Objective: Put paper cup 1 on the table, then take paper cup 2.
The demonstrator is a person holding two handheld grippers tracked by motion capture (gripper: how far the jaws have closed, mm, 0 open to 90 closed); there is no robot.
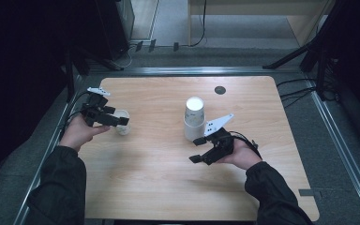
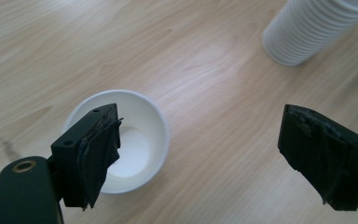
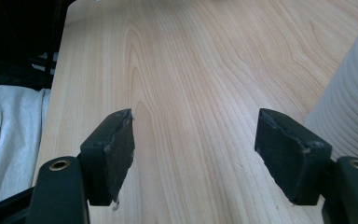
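pale wood-grain table (image 1: 168, 187) on a dark floor, framed by metal rails. single white paper cup (image 1: 121, 121) stands upright, mouth up, at nine o'clock on the tabletop; inverted stack of paper cups (image 1: 194, 118) stands near centre, well apart from it. left gripper (image 1: 120, 121) hovers over the single cup, jaws open and holding nothing; one jaw overlaps the cup rim in the left gripper view (image 2: 121, 140), contact uncertain. right gripper (image 1: 197, 150) rests at five o'clock of the stack, jaws parted and empty, just beside the stack wall (image 3: 354, 116). judgement: the cup is light, thin-walled and easily crushed or tipped; take it gently across the rim or upper wall. small dark round insert (image 1: 220, 90) sits at one o'clock, clear of the work; nothing blocks the path between cup and stack.
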